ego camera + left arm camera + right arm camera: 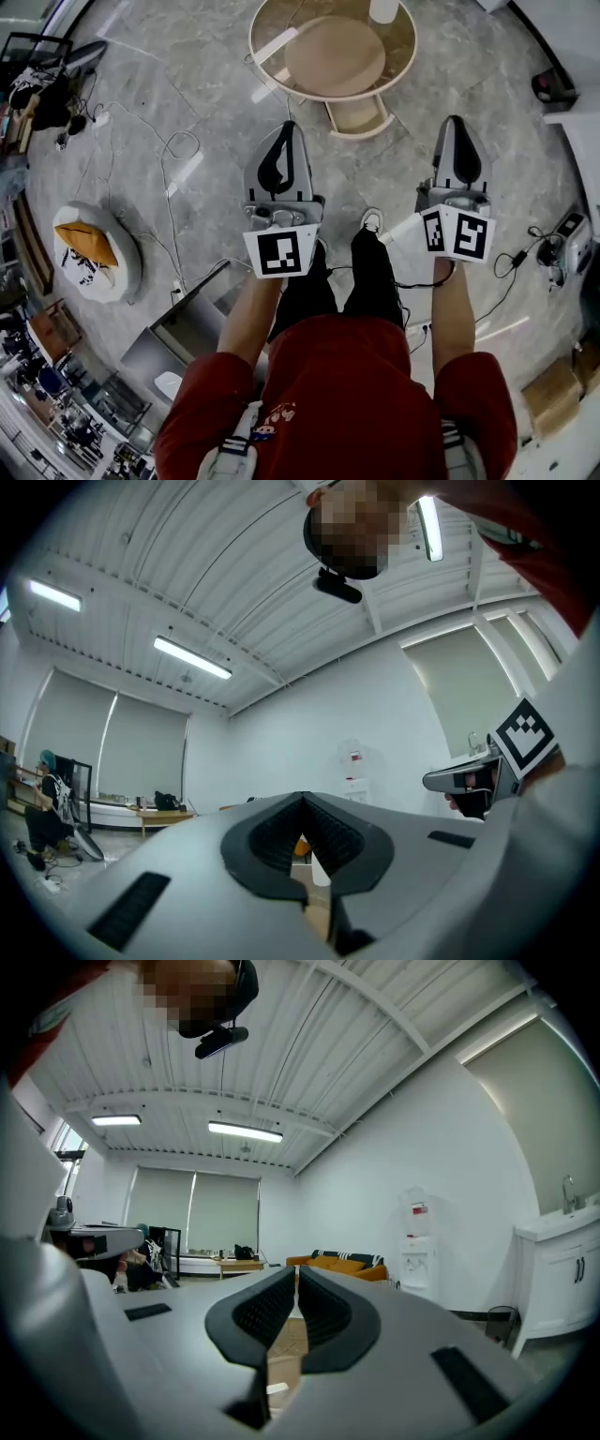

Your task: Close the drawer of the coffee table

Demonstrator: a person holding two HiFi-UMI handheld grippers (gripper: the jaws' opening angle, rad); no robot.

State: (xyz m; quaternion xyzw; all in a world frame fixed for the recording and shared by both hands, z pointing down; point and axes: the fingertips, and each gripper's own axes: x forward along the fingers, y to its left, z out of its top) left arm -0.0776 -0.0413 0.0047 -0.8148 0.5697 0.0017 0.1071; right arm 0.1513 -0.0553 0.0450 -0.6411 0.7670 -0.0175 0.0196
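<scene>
In the head view the round coffee table (257, 58) stands on the marble floor ahead of me, with a glass top and a wooden shelf beneath. Its tan drawer (356, 114) is pulled out toward me at the near side. My left gripper (286, 127) is held in the air short of the table, to the left of the drawer, jaws shut and empty. My right gripper (457, 120) hangs further right, also shut with nothing in it. In the left gripper view the left gripper (304, 797) points level across the room, as does the right gripper (295, 1271) in its own view.
A white and orange beanbag (94, 248) lies at the left, with cables (169, 150) trailing across the floor. A grey cabinet (187, 328) stands behind my left side. A white object (382, 9) sits on the table. An orange sofa (342, 1265) and a white sink unit (562, 1269) line the far wall.
</scene>
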